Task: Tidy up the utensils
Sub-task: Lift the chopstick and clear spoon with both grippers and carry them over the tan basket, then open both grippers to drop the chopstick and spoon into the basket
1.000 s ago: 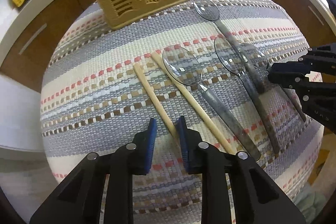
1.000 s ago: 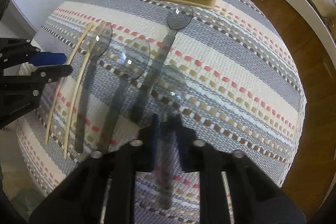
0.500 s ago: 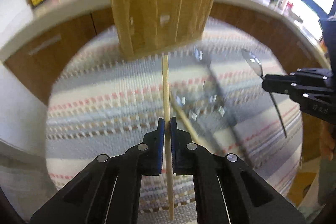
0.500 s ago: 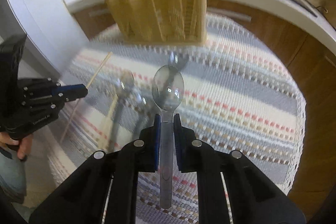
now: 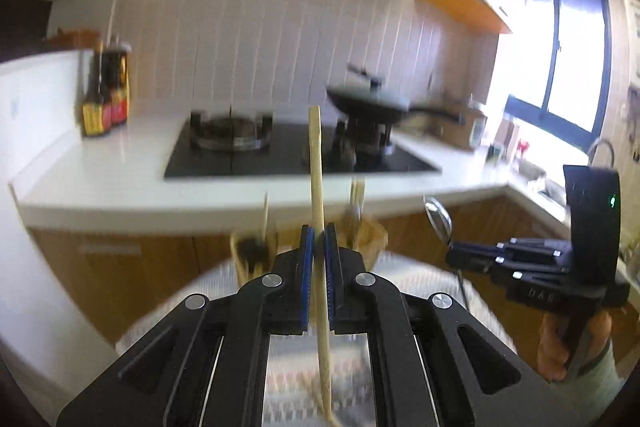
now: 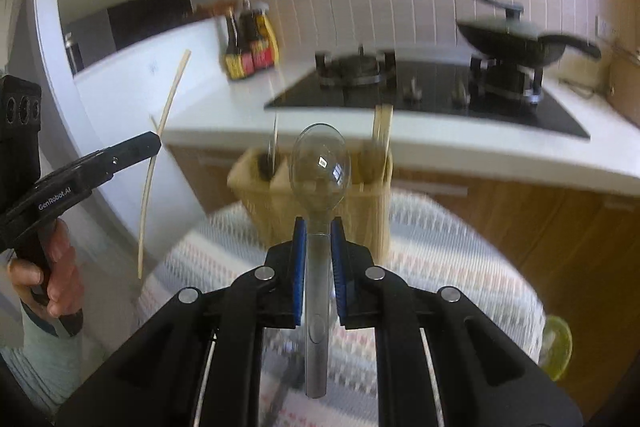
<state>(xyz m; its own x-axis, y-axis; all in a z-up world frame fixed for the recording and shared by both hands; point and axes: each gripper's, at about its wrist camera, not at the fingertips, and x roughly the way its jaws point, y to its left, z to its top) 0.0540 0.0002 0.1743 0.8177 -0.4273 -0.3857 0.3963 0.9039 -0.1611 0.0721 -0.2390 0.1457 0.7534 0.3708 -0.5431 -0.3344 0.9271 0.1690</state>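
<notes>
My left gripper [image 5: 318, 233] is shut on a pale wooden chopstick [image 5: 316, 163] that stands upright between its blue pads. My right gripper [image 6: 319, 227] is shut on the handle of a clear plastic spoon [image 6: 320, 165], bowl up. Both hang above the striped woven mat [image 6: 440, 239]. The tan slatted utensil basket [image 6: 372, 203] stands beyond both, blurred, with a few utensils sticking out of it. In the left wrist view the right gripper [image 5: 450, 253] shows at the right with the spoon [image 5: 438, 215]. In the right wrist view the left gripper [image 6: 154, 143] holds the chopstick [image 6: 160, 143] at the left.
Behind the basket runs a white counter [image 5: 100, 183] with a black gas hob [image 5: 280, 155], a dark lidded pan [image 6: 516, 39] and sauce bottles [image 6: 250, 47]. Wooden cupboard fronts [image 6: 540, 211] lie under it. A window [image 5: 560, 59] glares at the right. A person's hand [image 6: 56, 267] grips the left handle.
Both grippers have risen from the mat and tipped up toward level. The left closed on a chopstick and lifted it; the right lifted the spoon. The view swung from mat to kitchen wall.
</notes>
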